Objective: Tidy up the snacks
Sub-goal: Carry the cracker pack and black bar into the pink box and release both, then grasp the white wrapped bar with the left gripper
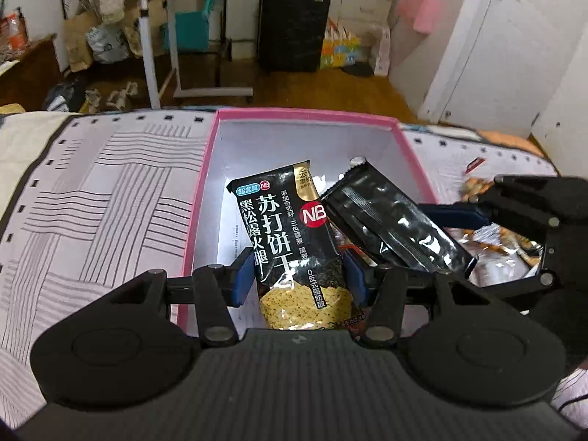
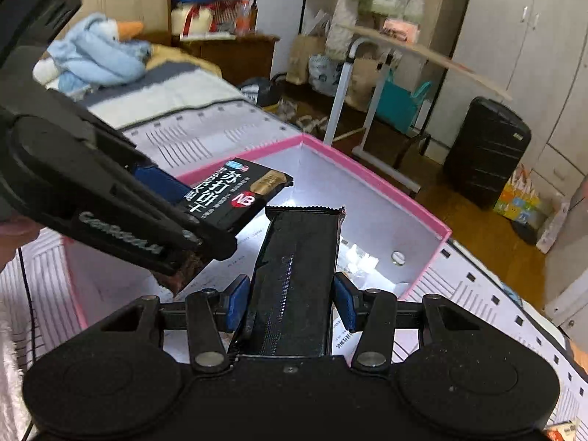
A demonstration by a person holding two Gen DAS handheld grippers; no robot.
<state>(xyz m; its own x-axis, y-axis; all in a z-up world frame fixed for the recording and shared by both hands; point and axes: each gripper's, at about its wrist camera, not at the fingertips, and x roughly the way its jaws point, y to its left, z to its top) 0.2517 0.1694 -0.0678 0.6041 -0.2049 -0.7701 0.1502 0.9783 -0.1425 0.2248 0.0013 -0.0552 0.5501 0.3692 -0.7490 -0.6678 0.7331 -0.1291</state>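
My left gripper point(image 1: 298, 280) is shut on a black soda-cracker packet point(image 1: 290, 242) with white and gold print, held over the open pink box point(image 1: 305, 114) with a white inside. From the right comes my right gripper point(image 1: 466, 242), shut on a plain black foil packet point(image 1: 397, 228) that slants beside the cracker packet. In the right wrist view, my right gripper point(image 2: 290, 301) clamps that black packet point(image 2: 297, 268) by its sides above the box point(image 2: 367, 172). The left gripper point(image 2: 198, 217) reaches in from the upper left with the cracker packet point(image 2: 239, 191).
The box lies on a bed with a striped grey cover point(image 1: 110, 202). Small white wrappers point(image 2: 360, 257) and a printed sheet lie on the box floor. Orange and silver snack packets point(image 1: 492, 246) lie right of the box. A black suitcase point(image 1: 292, 25) and a white rolling table point(image 1: 176, 36) stand beyond.
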